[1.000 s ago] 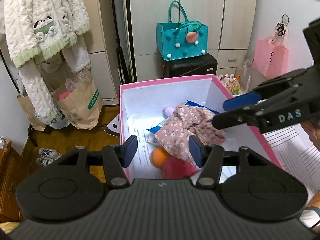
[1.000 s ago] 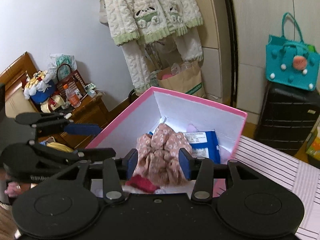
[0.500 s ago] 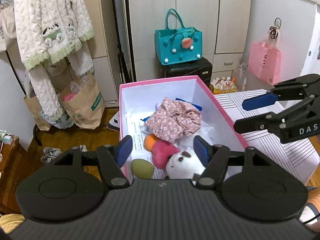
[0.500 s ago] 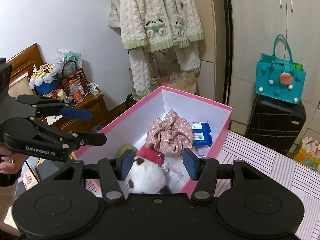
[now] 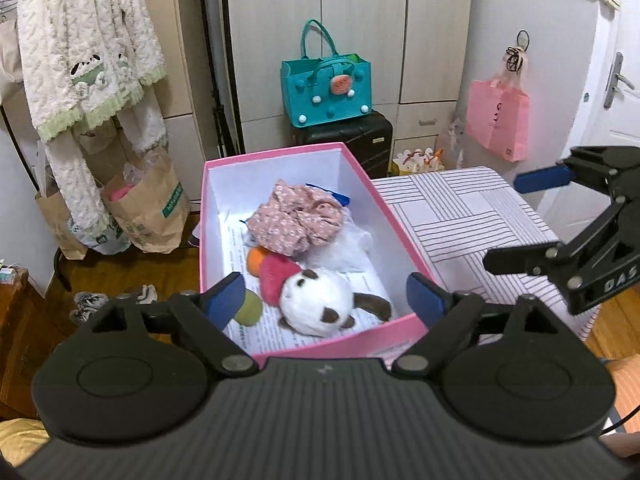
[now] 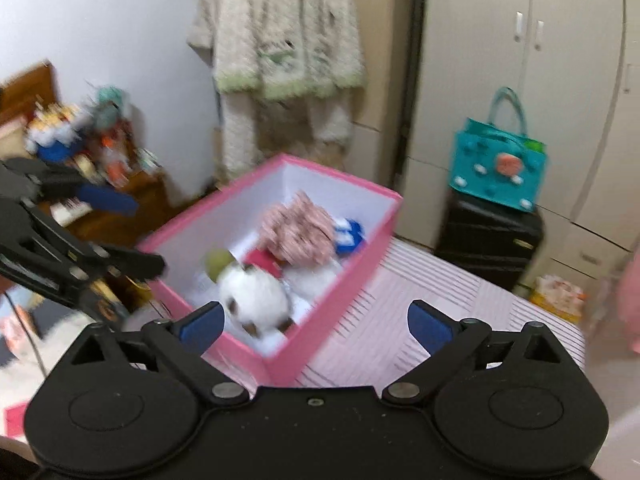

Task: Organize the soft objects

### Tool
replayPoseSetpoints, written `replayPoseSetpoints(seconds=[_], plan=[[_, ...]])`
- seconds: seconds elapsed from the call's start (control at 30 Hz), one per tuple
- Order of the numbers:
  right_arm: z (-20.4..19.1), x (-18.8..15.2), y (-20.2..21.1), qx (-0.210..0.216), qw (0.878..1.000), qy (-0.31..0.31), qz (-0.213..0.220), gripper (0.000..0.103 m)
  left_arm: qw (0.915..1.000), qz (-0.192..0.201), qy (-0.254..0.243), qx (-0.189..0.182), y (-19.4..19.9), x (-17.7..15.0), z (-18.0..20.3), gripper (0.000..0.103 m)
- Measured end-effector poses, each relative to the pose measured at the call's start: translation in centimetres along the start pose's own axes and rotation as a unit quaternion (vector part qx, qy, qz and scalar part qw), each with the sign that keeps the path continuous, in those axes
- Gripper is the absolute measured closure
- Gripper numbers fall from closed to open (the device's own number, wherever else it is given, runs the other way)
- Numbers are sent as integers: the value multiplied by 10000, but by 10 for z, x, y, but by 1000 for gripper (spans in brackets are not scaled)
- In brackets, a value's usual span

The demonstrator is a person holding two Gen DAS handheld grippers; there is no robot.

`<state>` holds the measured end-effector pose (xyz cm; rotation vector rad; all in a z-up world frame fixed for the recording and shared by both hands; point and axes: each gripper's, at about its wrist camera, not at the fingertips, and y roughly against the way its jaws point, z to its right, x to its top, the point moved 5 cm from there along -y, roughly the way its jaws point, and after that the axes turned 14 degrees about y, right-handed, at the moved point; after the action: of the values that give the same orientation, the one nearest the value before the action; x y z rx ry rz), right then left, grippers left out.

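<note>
Both the left gripper [image 5: 326, 294] and right gripper [image 6: 316, 322] hang wide open and empty, the white-and-brown plush toy [image 5: 318, 304] and floral pink cloth [image 5: 296, 220] lying inside the pink cardboard box [image 5: 394, 220], so sorting appears largely complete.

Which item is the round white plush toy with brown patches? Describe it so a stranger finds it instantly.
Start at the open pink cardboard box on the striped table cover. The round white plush toy with brown patches lies at the box's near end, touching a red plush piece. It alone is white and ball-shaped; the floral pink cloth sits farther back, and the olive-green ball is smaller.
</note>
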<state>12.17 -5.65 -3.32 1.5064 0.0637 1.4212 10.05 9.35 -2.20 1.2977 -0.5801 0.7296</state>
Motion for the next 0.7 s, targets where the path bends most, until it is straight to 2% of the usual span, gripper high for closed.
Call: replayPoseSetpoints(seconds=[0.03,0.1,0.2,0.33,0.4,0.47,0.53,0.6,0.7], plan=[[-2,-3,3,-67,9999,111,-81,3,10000,-1,38,4,2,-1,1,0],[-2,-10,11,-103,9998,185,-60,3,9997,-23,169,173,5,-5,4,0],[4,-21,23,-177,9998,-61,-13,3,9985,-78,219,503,10,-9,11,0],[12,-35,40,-349,9981,-455,232,3,9990,6,267,367,18,-15,21,0],[13,-42,47,-372,9970,-631,266,3,9984,72,365,430,20,-20,24,0],[12,-51,55,-362,9958,-777,332,3,9962,147,488,706,17,-27,24,0],[12,-57,60,-387,9946,-892,373,3,9935,-23,601,963,8,-34,24,0],[10,-63,64,-453,9937,-951,370,3,9926,-141,527,1085,0,-40,25,0],[5,-70,65,-503,9924,-1085,280,3,9891,2,386,1419,-7,-46,29,0]])
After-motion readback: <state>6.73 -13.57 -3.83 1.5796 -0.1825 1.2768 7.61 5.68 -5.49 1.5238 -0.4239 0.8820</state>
